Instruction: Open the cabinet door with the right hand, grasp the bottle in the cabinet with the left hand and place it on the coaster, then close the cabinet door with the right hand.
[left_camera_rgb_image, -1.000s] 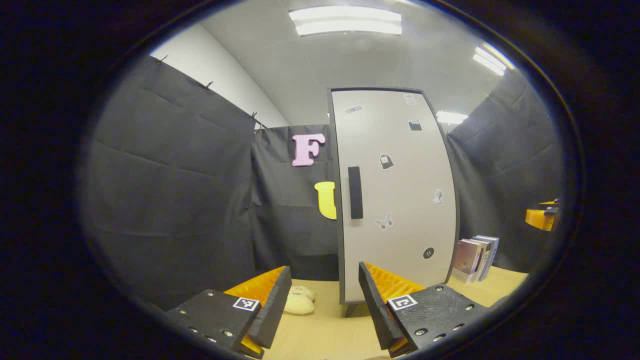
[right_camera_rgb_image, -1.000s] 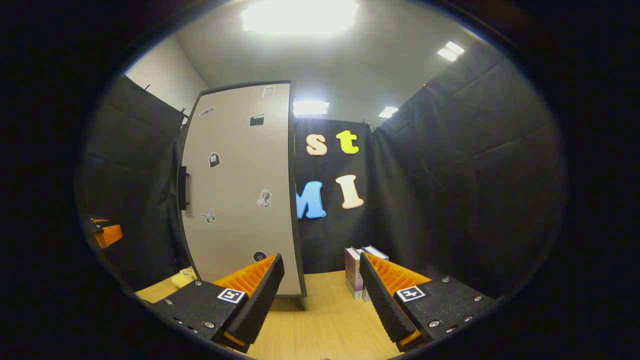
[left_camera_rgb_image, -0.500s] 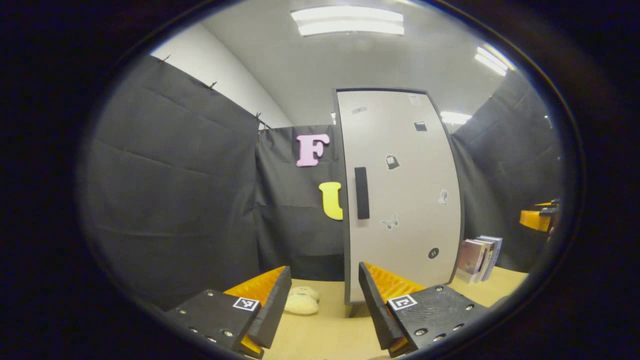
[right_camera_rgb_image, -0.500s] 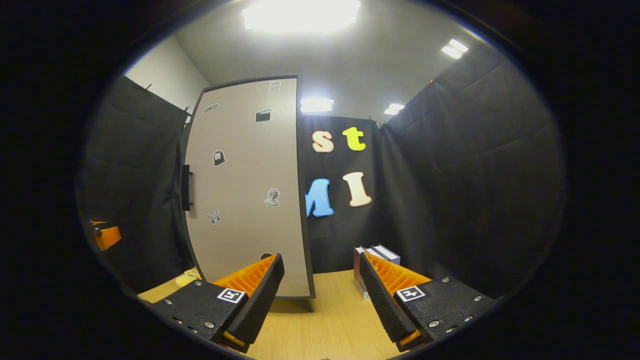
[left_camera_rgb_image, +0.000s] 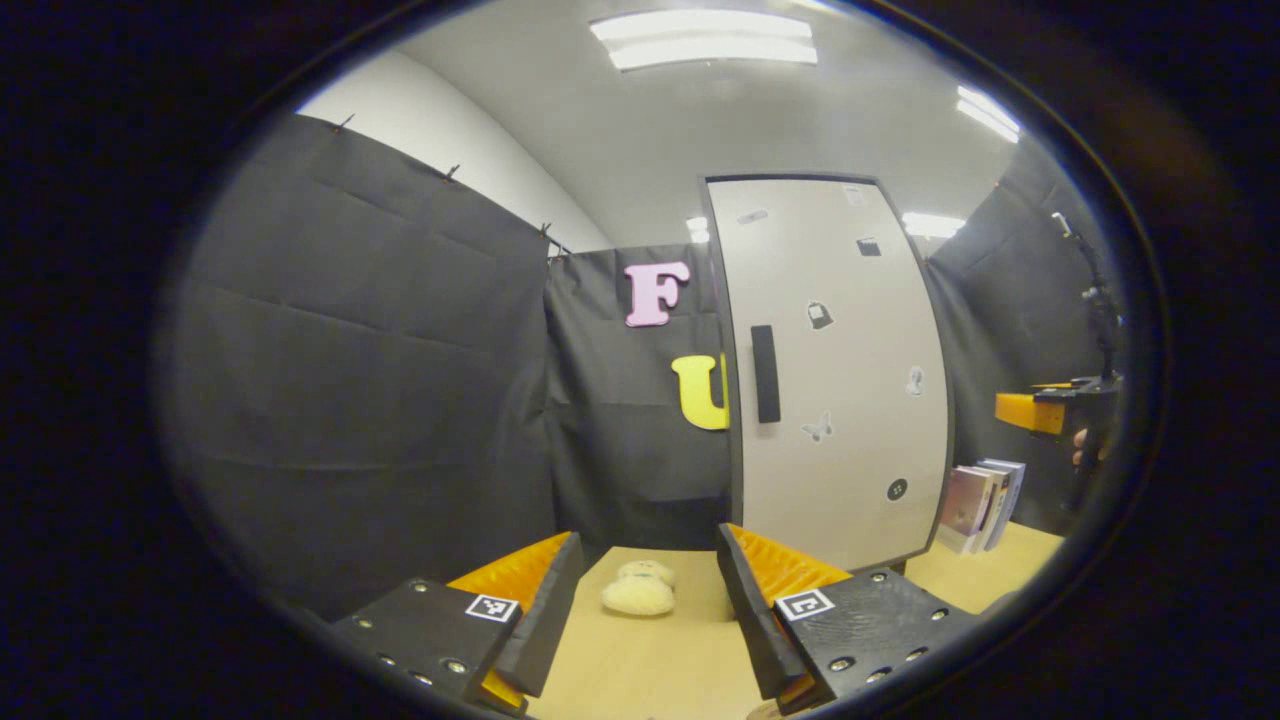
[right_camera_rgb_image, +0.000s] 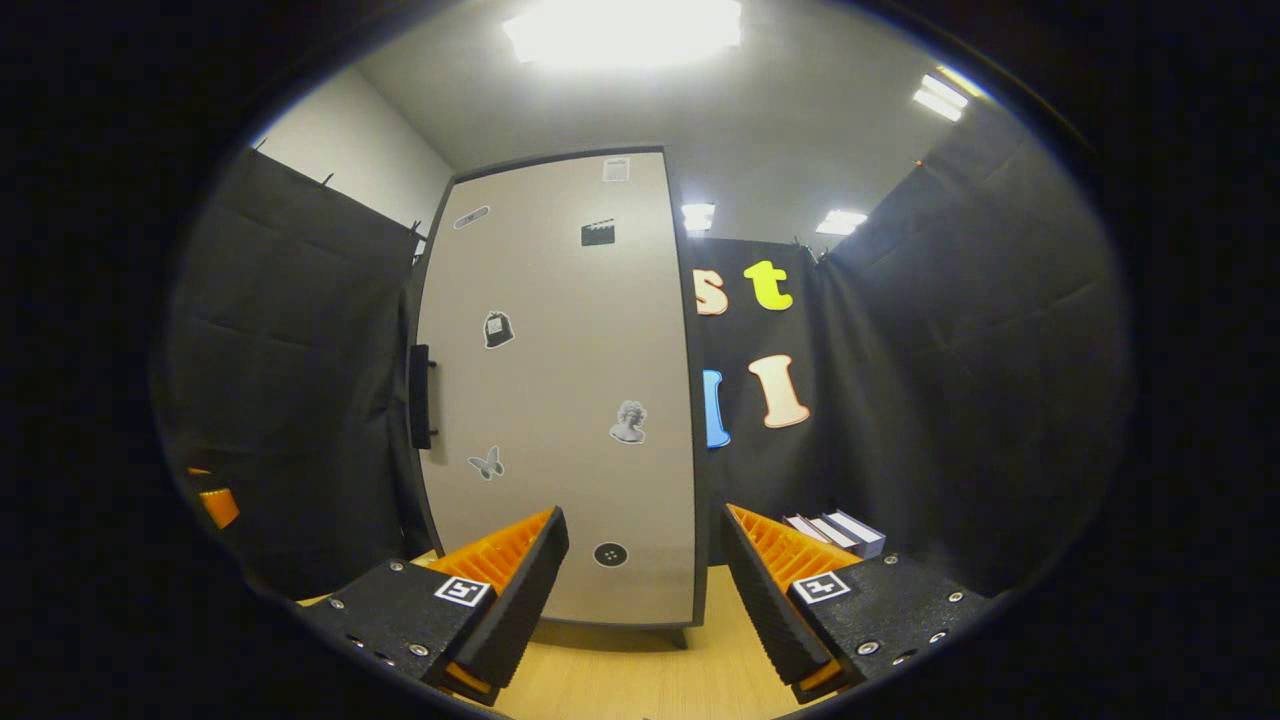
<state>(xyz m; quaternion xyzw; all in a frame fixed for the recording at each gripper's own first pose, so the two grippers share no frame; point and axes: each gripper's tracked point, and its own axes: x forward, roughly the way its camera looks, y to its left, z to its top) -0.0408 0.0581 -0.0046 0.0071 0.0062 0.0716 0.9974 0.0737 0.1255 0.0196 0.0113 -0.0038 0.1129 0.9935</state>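
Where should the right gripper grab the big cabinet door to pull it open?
Best on the dark upright handle near the left edge of the cabinet door. It stands off the flat panel, so the open right gripper could probably come straight at the door's front and close one finger on each side of the bar.

The left gripper view looks forward from low over the wooden table (left_camera_rgb_image: 650, 670), along its own two fingers, which sit at the bottom of the frame. It faces the closed cabinet door (left_camera_rgb_image: 840, 400), which stands right of center and a little way off. The right gripper view also sits low over the table (right_camera_rgb_image: 620, 680) and looks forward and a bit upward. It is nearer to the cabinet door (right_camera_rgb_image: 560, 400), which is big in the middle of the frame. Both views share the door, its dark handle (left_camera_rgb_image: 765, 373), the stack of books (left_camera_rgb_image: 980, 490) beside it, the table and the ceiling lights.
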